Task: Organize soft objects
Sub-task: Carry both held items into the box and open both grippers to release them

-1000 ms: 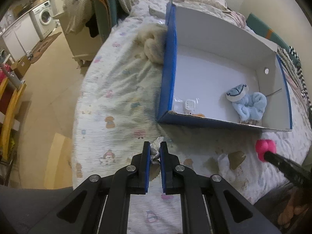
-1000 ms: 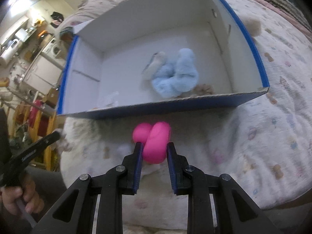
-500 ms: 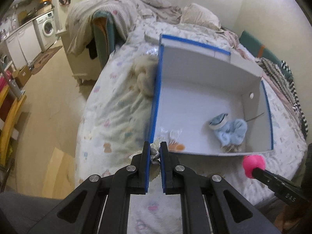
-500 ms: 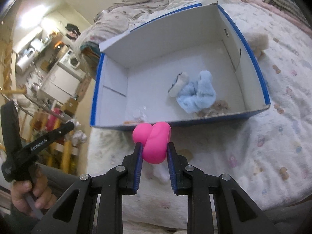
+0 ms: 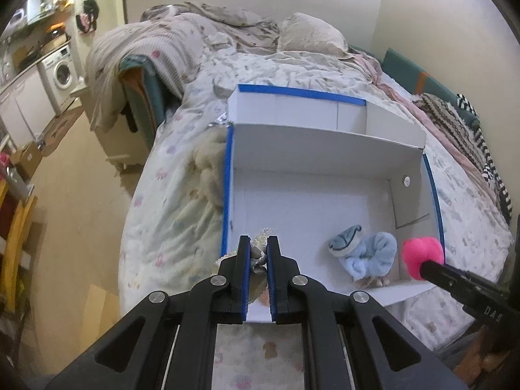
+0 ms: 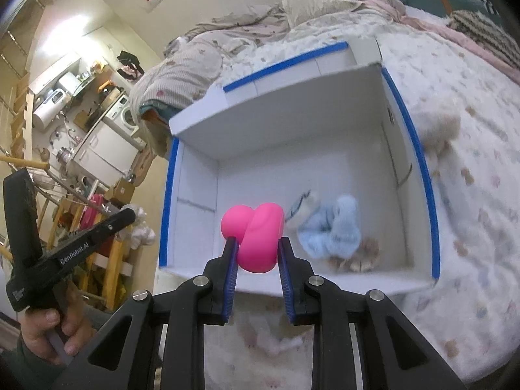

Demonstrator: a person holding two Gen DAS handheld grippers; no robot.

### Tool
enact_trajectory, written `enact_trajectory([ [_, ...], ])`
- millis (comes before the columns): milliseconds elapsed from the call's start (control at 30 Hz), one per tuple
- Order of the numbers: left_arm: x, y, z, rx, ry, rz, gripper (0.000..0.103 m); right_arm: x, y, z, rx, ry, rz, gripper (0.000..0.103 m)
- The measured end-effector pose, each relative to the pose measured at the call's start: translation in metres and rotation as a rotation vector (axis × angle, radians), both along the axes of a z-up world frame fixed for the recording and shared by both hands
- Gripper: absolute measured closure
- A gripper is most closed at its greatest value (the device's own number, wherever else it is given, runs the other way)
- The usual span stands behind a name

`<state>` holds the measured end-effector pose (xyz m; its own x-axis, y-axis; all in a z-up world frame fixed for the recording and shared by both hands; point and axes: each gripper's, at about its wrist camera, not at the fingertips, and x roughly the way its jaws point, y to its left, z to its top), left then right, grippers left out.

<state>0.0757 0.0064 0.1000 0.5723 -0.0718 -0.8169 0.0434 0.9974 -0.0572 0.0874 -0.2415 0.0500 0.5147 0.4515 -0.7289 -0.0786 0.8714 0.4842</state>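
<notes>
Bed (image 5: 182,201) scene: pink toy (image 6: 256,237) clamped in right tool (image 6: 256,250) above box (image 6: 325,175).

A lived-in home: a rumpled bed (image 5: 182,195) with a pillow (image 5: 308,34) shares the room with a washing machine (image 5: 61,71), white cabinets (image 6: 104,152) and cluttered shelves (image 6: 65,87) along the far wall.

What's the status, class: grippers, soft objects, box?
Left gripper shut on cream lacy piece. Right gripper shut on pink toy. Blue sock bundle in box. Nothing blocking.
</notes>
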Motion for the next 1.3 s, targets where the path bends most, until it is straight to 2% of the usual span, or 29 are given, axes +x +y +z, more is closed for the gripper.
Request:
enact_trajectory([
  [133, 0.016, -0.012, 0.001, 0.019, -0.007, -0.029, 0.094, 0.017, -0.002, 0.003, -0.008, -0.022, -0.003, 0.077],
  [267, 0.032, -0.024, -0.003, 0.037, -0.008, -0.053, 0.094, 0.028, -0.005, -0.005, 0.002, -0.035, -0.012, 0.078],
  [400, 0.044, -0.033, -0.016, 0.050, 0.000, -0.065, 0.094, 0.031, -0.009, -0.021, -0.010, -0.048, -0.047, 0.083],
  [433, 0.047, -0.035, -0.021, 0.052, 0.004, -0.066, 0.094, 0.032, -0.010, -0.025, -0.013, -0.042, -0.050, 0.091],
  [467, 0.049, -0.036, -0.026, 0.052, 0.003, -0.066, 0.094, 0.033, -0.010, -0.029, -0.006, -0.029, -0.047, 0.093],
  [533, 0.051, -0.038, -0.036, 0.062, 0.002, -0.062, 0.094, 0.037, -0.008, -0.034, -0.020, -0.014, -0.039, 0.094],
  [633, 0.058, -0.041, -0.051, 0.042, 0.042, -0.057, 0.094, 0.040, -0.008, -0.043, -0.025, 0.003, -0.035, 0.094],
  [767, 0.061, -0.046, -0.061, 0.068, 0.042, -0.063, 0.094, 0.041, -0.009, -0.046, -0.033, 0.004, -0.033, 0.094],
  [1000, 0.061, -0.048, -0.077, 0.035, 0.079, -0.079, 0.094, 0.048, -0.010, -0.053, -0.039, 0.035, -0.055, 0.093],
  [1067, 0.061, -0.049, -0.080, 0.036, 0.082, -0.097, 0.094, 0.049, -0.010, -0.054, -0.042, 0.041, -0.063, 0.089],
  [1100, 0.061, -0.050, -0.081, 0.037, 0.082, -0.103, 0.094, 0.052, -0.010, -0.055, -0.039, 0.045, -0.066, 0.081],
  [1167, 0.061, -0.051, -0.083, 0.034, 0.079, -0.109, 0.094, 0.053, -0.010, -0.056, -0.034, 0.054, -0.073, 0.060],
  [1200, 0.061, -0.050, -0.083, 0.025, 0.076, -0.111, 0.094, 0.053, -0.010, -0.056, -0.031, 0.057, -0.075, 0.041],
  [1233, 0.061, -0.049, -0.083, 0.012, 0.073, -0.112, 0.094, 0.054, -0.009, -0.056, -0.031, 0.055, -0.076, 0.037],
  [1300, 0.061, -0.048, -0.083, -0.002, 0.066, -0.111, 0.094, 0.055, -0.008, -0.056, -0.049, 0.056, -0.077, 0.037],
])
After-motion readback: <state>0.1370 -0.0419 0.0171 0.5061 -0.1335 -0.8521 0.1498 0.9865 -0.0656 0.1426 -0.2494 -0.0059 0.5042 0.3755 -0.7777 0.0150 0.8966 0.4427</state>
